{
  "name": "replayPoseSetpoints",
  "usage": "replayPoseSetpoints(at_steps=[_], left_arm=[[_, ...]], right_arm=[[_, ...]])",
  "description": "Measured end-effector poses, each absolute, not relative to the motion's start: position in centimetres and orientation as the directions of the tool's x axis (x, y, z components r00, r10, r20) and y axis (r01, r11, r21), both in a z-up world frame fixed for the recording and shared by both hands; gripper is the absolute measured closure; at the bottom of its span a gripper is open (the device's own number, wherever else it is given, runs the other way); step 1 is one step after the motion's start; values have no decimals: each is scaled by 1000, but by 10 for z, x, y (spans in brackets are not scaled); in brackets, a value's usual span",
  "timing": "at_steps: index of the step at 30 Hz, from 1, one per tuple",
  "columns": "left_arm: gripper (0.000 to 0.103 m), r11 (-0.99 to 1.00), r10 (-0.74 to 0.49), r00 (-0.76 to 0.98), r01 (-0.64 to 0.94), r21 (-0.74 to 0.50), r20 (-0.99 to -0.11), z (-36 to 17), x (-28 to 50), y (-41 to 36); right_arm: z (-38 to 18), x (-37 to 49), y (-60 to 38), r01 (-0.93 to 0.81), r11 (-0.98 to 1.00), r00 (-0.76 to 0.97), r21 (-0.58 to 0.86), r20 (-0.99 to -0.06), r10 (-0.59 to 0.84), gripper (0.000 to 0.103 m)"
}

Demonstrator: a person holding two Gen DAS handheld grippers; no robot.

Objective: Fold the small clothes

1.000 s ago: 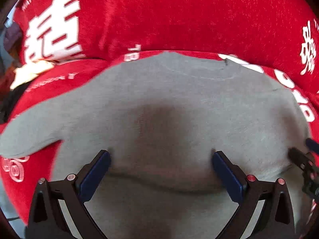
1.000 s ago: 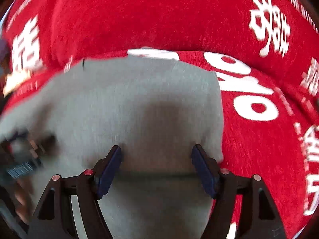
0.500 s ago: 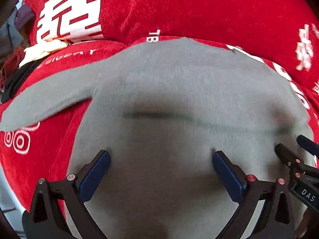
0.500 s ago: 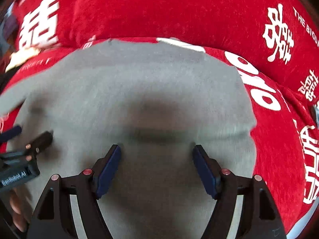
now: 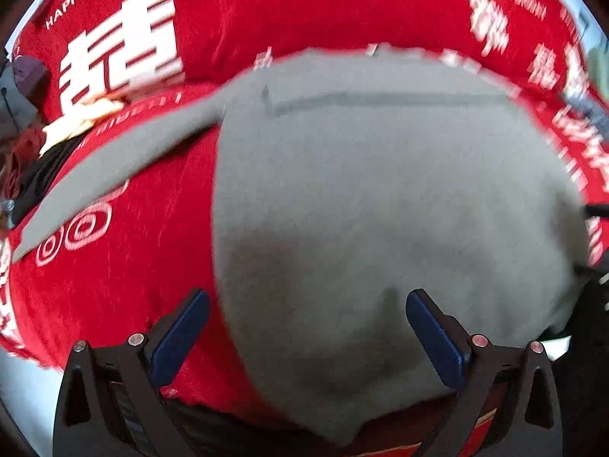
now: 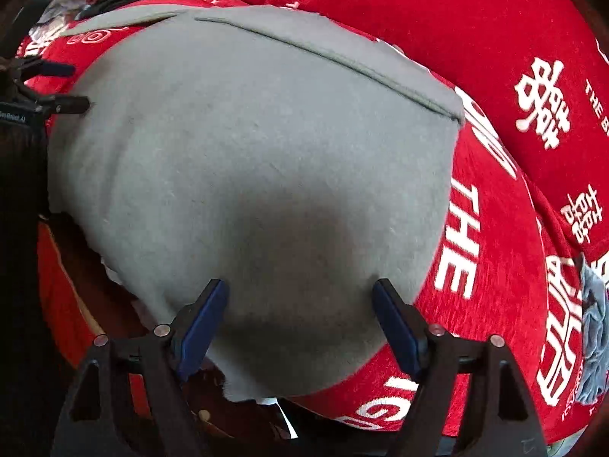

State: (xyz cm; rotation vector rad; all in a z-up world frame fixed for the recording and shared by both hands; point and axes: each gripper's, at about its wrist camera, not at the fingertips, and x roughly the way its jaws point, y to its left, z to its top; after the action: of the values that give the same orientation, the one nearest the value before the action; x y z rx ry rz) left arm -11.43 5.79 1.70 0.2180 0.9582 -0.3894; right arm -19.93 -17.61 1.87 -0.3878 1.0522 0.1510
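Observation:
A grey garment point(image 5: 380, 190) lies spread on the red cover point(image 5: 304, 7), its hem seam along the far edge and one sleeve point(image 5: 114, 163) stretched out to the left. My left gripper point(image 5: 308, 327) hangs open over the garment's near left edge, its left finger above the red cover. My right gripper point(image 6: 300, 320) hovers over the garment's point(image 6: 247, 152) near right part. Its jaws are opening, and the pads press on nothing. The left gripper point(image 6: 49, 87) also shows at the left edge of the right wrist view.
The red cover point(image 6: 514, 57) carries white characters and rises into a cushion behind the garment. Loose clothes point(image 5: 23, 87) are piled at the far left, and a grey-blue cloth point(image 6: 593, 323) lies at the right. The seat's front edge point(image 6: 76, 304) drops off below the garment.
Both grippers have drawn back from the garment's seam toward its near edge, so the seam now lies far off. The left one shifted left, and the right view has rolled.

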Motion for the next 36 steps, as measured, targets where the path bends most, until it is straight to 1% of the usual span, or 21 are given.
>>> replayPoseSetpoints(at_steps=[1, 3, 4, 6, 7, 8, 11, 15, 17, 18, 20, 21, 23, 26, 28, 29, 31, 32, 33, 34, 36], left_arm=[[0, 900, -267, 514, 436, -19, -815, 23, -114, 50], [0, 874, -311, 499, 485, -37, -809, 24, -111, 26], [0, 861, -308, 479, 507, -27, -822, 16, -109, 15], [0, 856, -217, 427, 515, 38, -878, -11, -100, -3], [0, 858, -240, 463, 513, 37, -853, -9, -104, -1], [0, 857, -235, 468, 513, 45, -852, -8, -108, 4], [0, 869, -203, 433, 493, 42, -878, -15, -114, 30], [0, 889, -193, 378, 458, 2, -905, -19, -115, 51], [0, 900, -196, 374, 436, -15, -906, -13, -115, 54], [0, 912, -207, 394, 409, -31, -896, -7, -114, 57], [0, 934, -242, 426, 346, -90, -872, 6, -104, 61], [0, 934, -283, 429, 327, -144, -858, 12, -95, 60], [0, 934, -314, 445, 303, -188, -839, 19, -75, 51], [0, 939, -308, 469, 288, -186, -828, 20, -38, 29], [0, 955, -249, 452, 259, -141, -857, 9, -18, 17], [0, 970, -185, 428, 226, -94, -885, -2, -3, 15], [0, 973, -170, 468, 220, -72, -867, 1, -1, 16], [0, 971, -171, 445, 227, -74, -879, 1, 2, 16], [0, 969, -184, 433, 232, -88, -883, 3, 0, 20], [0, 970, -193, 433, 218, -106, -881, 7, 0, 29], [0, 975, -211, 462, 156, -156, -861, 14, 1, 60]], right_arm=[[22, -195, -168, -314, 921, 519, -230, -854, -37, 21], [23, -175, -146, -355, 913, 542, -202, -840, 25, 21], [19, -168, -138, -373, 908, 535, -192, -844, 41, 22], [4, -157, -120, -415, 886, 504, -207, -863, 34, 22], [-2, -159, -116, -433, 868, 514, -244, -858, 15, 21], [0, -165, -116, -447, 854, 550, -267, -834, 27, 21], [-7, -182, -144, -453, 855, 530, -252, -847, 30, 20], [-12, -206, -177, -434, 865, 533, -252, -846, 21, 18], [-12, -206, -179, -433, 853, 502, -291, -864, -40, 18], [-9, -206, -177, -435, 852, 489, -290, -871, -47, 18], [5, -198, -173, -422, 872, 500, -249, -866, -6, 18], [14, -189, -171, -414, 883, 520, -222, -854, 29, 18], [27, -161, -165, -387, 903, 550, -184, -833, 66, 18], [35, -105, -149, -313, 936, 587, -162, -807, 56, 18], [32, -63, -147, -245, 961, 579, -125, -815, 42, 18], [27, -39, -149, -200, 975, 563, -98, -826, 32, 18], [16, 0, -156, -110, 992, 521, -56, -854, 9, 18], [5, 18, -163, -57, 998, 484, -34, -875, -2, 18], [-3, 30, -170, -21, 1000, 467, -13, -884, -1, 16], [-2, 34, -171, -6, 1000, 508, -5, -862, -1, 12], [-2, 40, -164, 15, 1000, 489, -27, -872, -31, 12]])
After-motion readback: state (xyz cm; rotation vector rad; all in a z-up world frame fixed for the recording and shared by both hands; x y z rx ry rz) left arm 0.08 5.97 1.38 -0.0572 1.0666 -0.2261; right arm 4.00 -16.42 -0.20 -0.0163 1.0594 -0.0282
